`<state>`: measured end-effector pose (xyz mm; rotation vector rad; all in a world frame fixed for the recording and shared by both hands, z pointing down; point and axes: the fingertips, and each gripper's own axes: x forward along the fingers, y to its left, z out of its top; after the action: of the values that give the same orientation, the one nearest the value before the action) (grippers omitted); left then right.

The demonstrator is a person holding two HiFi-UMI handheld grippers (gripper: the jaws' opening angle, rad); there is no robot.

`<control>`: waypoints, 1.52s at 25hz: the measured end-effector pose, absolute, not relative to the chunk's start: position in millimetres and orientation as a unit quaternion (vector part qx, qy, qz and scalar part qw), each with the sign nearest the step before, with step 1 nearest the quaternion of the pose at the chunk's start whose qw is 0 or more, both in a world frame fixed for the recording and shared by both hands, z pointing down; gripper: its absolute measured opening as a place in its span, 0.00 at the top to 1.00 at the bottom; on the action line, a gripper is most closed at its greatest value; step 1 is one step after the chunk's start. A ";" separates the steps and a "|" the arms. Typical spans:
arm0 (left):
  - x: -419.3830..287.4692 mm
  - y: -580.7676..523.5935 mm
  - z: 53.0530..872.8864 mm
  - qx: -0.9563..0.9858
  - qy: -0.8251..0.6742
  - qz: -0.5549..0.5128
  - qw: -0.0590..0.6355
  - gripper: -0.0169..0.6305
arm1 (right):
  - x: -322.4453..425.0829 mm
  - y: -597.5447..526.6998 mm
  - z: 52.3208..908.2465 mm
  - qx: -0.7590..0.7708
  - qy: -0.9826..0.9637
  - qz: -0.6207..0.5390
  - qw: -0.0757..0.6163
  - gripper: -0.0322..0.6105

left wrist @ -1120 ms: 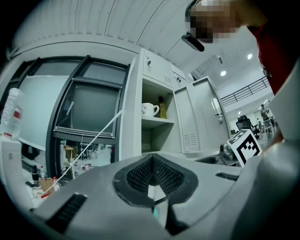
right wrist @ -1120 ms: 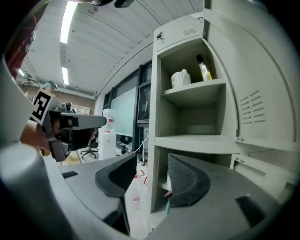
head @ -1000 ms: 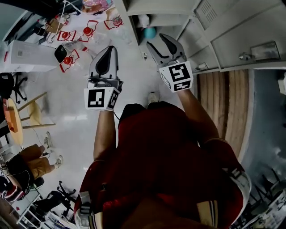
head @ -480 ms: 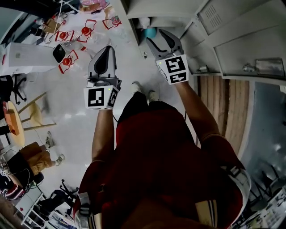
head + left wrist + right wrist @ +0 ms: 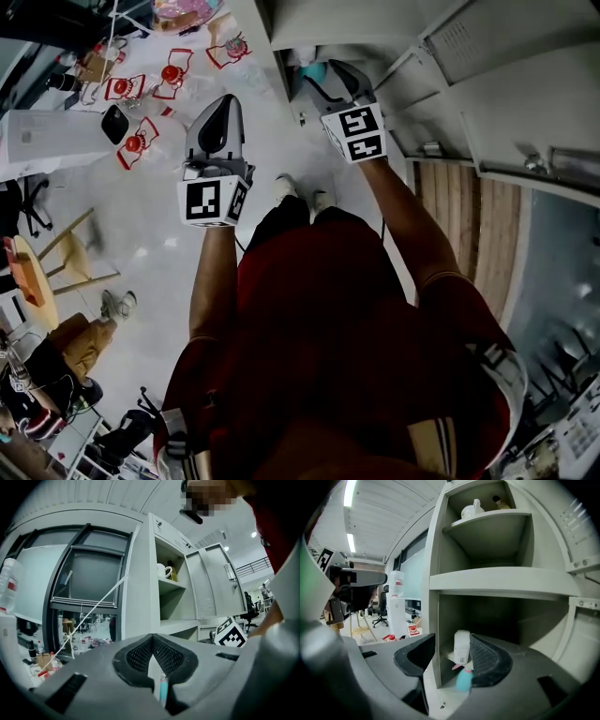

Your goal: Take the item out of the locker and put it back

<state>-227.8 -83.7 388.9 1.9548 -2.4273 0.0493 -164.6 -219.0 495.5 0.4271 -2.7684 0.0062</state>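
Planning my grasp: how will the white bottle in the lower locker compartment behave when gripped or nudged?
The white bottle stands upright, taller than wide, so a nudge near its top would probably tip it. It looks like plastic: likely light, not fragile. Its smooth sides may slip.

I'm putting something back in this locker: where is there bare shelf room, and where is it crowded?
The middle shelf, under the white mug, shows nothing standing on it. The lower compartment looks bare right of the white bottle. Its front left corner, with the teal item, is crowded.
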 end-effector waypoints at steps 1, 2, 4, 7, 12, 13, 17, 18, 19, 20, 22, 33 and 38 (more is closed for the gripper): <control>-232.0 -85.5 391.2 0.629 -0.777 0.015 0.014 0.96 | -168.9 -221.1 499.5 0.152 -0.973 0.005 0.171 0.63; -235.9 -87.6 393.5 0.631 -0.775 0.016 0.016 0.96 | -173.2 -223.8 503.6 0.154 -0.973 0.007 0.174 0.62; -242.4 -91.5 399.7 0.636 -0.771 0.021 0.024 0.96 | -180.8 -229.5 511.8 0.160 -0.971 0.012 0.179 0.61; -248.8 -96.1 411.4 0.645 -0.762 0.040 0.048 0.96 | -189.9 -238.9 521.3 0.171 -0.967 0.017 0.186 0.59; -263.1 -104.5 421.3 0.661 -0.747 0.041 0.054 0.96 | -206.4 -251.0 535.8 0.183 -0.962 0.016 0.202 0.56; -265.9 -105.8 423.5 0.665 -0.744 0.042 0.056 0.96 | -209.6 -252.2 539.3 0.183 -0.961 0.015 0.205 0.56; -272.5 -112.5 426.5 0.679 -0.731 0.041 0.051 0.96 | -218.4 -257.9 550.8 0.188 -0.958 0.014 0.218 0.55; -273.9 -114.7 424.7 0.683 -0.728 0.036 0.043 0.96 | -219.9 -259.9 552.9 0.190 -0.957 0.016 0.219 0.55; -275.5 -116.8 422.9 0.686 -0.726 0.030 0.035 0.96 | -221.5 -261.9 555.2 0.193 -0.956 0.019 0.219 0.55; -277.2 -117.9 423.4 0.688 -0.724 0.031 0.034 0.96 | -223.3 -263.8 557.4 0.196 -0.956 0.021 0.220 0.55; -280.3 -117.8 429.2 0.692 -0.719 0.043 0.043 0.96 | -227.4 -266.6 561.9 0.198 -0.955 0.024 0.220 0.55; -299.0 -113.7 438.3 0.706 -0.704 0.054 0.044 0.96 | -241.4 -274.0 574.1 0.223 -0.947 0.020 0.230 0.55; -299.5 -117.7 437.2 0.714 -0.698 0.043 0.031 0.96 | -239.0 -275.6 574.3 0.231 -0.946 0.021 0.227 0.64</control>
<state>-299.5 -117.7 437.2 2.2005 -2.1514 0.1319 -239.0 -275.6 574.3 0.6362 -2.6056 0.0573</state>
